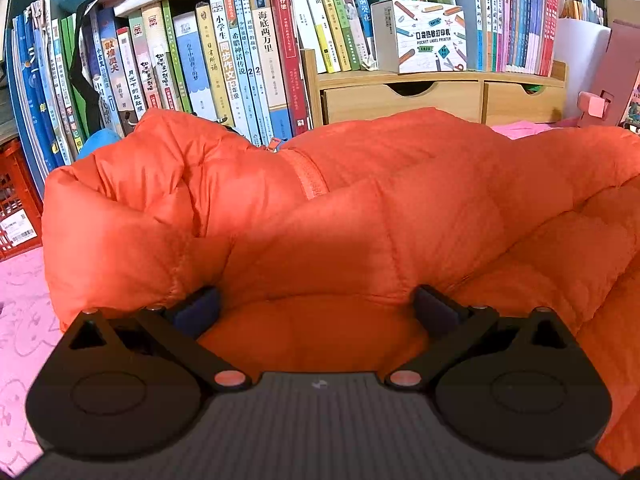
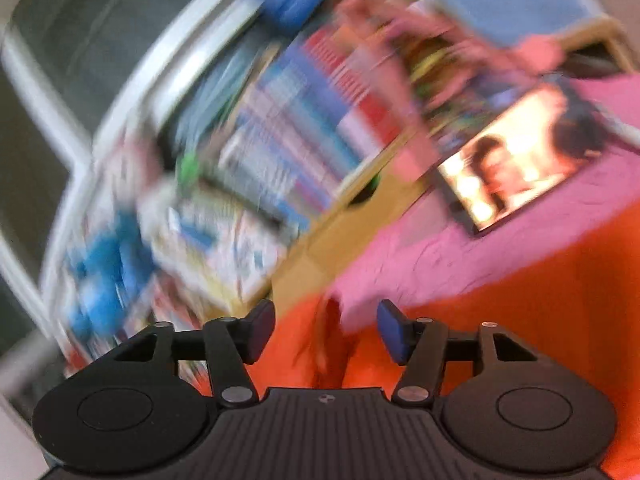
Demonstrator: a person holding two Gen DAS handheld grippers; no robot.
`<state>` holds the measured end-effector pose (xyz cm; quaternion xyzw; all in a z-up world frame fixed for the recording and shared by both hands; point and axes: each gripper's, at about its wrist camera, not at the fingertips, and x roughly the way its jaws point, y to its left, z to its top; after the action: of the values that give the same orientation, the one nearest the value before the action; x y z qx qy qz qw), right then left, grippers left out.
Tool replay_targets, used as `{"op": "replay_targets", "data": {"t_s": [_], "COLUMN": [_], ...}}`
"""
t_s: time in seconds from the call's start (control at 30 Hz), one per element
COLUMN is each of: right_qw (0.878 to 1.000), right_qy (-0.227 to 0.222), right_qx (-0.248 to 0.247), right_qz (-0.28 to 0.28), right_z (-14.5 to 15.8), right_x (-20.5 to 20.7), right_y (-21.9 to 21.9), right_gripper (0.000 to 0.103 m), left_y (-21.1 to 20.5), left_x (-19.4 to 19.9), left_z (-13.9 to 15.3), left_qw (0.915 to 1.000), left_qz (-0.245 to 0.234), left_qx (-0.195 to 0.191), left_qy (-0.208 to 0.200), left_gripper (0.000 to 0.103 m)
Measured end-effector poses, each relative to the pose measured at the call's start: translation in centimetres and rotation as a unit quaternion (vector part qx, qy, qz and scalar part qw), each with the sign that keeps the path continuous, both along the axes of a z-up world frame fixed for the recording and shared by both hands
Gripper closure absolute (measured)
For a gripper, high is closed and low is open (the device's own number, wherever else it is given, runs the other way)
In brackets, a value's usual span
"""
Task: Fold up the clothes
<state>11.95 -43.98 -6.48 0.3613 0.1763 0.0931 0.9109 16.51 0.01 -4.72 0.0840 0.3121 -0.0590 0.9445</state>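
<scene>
An orange puffer jacket [image 1: 360, 208] lies bunched on a pink cloth surface [image 1: 20, 320], its zipper [image 1: 308, 176] running up toward the collar. My left gripper [image 1: 318, 306] is open, its fingers spread wide and pushed against the jacket's near edge, with padded fabric bulging between them. In the blurred, tilted right wrist view, the right gripper [image 2: 326, 332] is open over the jacket [image 2: 520, 300]. A raised orange fold sits between its fingers, and the jaws are not touching it.
Rows of books [image 1: 200, 72] fill the shelves behind. A wooden drawer unit [image 1: 400, 100] carries a label printer box [image 1: 428, 36]. A red crate [image 1: 16, 208] stands at the left. A lit screen [image 2: 520, 160] lies on the pink cloth [image 2: 440, 256].
</scene>
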Motion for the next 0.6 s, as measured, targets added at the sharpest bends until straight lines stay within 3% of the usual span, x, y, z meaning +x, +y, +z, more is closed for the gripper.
{"op": "replay_targets", "data": {"t_s": [0.03,0.07,0.1,0.13,0.17,0.2,0.3,0.4,0.47,0.53,0.6], "right_qw": [0.999,0.998,0.997,0.995,0.994,0.993,0.995,0.987,0.987,0.988,0.988], "right_qy": [0.010,0.020,0.032,0.043,0.053,0.056,0.054,0.056,0.050,0.044,0.047], "right_qx": [-0.025,-0.046,-0.061,-0.076,-0.092,-0.099,-0.057,-0.060,-0.052,-0.041,-0.043], "right_qz": [0.020,0.035,0.044,0.046,0.033,0.019,-0.056,-0.138,-0.147,-0.145,-0.141], "right_z": [0.0,0.0,-0.1,-0.1,0.0,0.1,-0.3,-0.7,-1.5,-2.3,-2.5], "right_x": [1.0,1.8,2.2,2.5,2.4,2.2,0.6,-2.0,-3.3,-4.3,-4.2], "right_y": [1.6,3.1,4.4,5.4,6.1,6.4,4.0,1.6,0.8,0.3,0.6], "right_gripper": [0.028,0.030,0.049,0.083,0.088,0.088,0.088,0.088,0.086,0.072,0.068], "left_y": [0.1,-0.1,-0.4,-0.6,-0.8,-1.0,-1.6,-2.3,-2.7,-3.1,-3.6], "left_x": [0.0,-0.2,-0.4,-0.6,-0.8,-1.0,-1.7,-2.3,-2.7,-3.1,-3.5], "left_z": [0.0,0.1,0.2,0.3,0.4,0.5,0.8,1.1,1.4,1.6,1.8], "left_qw": [1.0000,1.0000,0.9999,0.9999,0.9998,0.9997,0.9991,0.9983,0.9977,0.9969,0.9960], "left_qz": [0.000,-0.001,-0.002,-0.002,-0.003,-0.004,-0.006,-0.008,-0.010,-0.011,-0.013], "left_qx": [0.000,0.002,0.005,0.007,0.010,0.013,0.021,0.029,0.034,0.039,0.045], "left_qy": [0.000,-0.004,-0.009,-0.013,-0.018,-0.022,-0.036,-0.049,-0.058,-0.067,-0.076], "left_gripper": [0.000,0.000,0.000,0.000,0.000,0.000,0.000,0.000,0.000,0.000,0.000]}}
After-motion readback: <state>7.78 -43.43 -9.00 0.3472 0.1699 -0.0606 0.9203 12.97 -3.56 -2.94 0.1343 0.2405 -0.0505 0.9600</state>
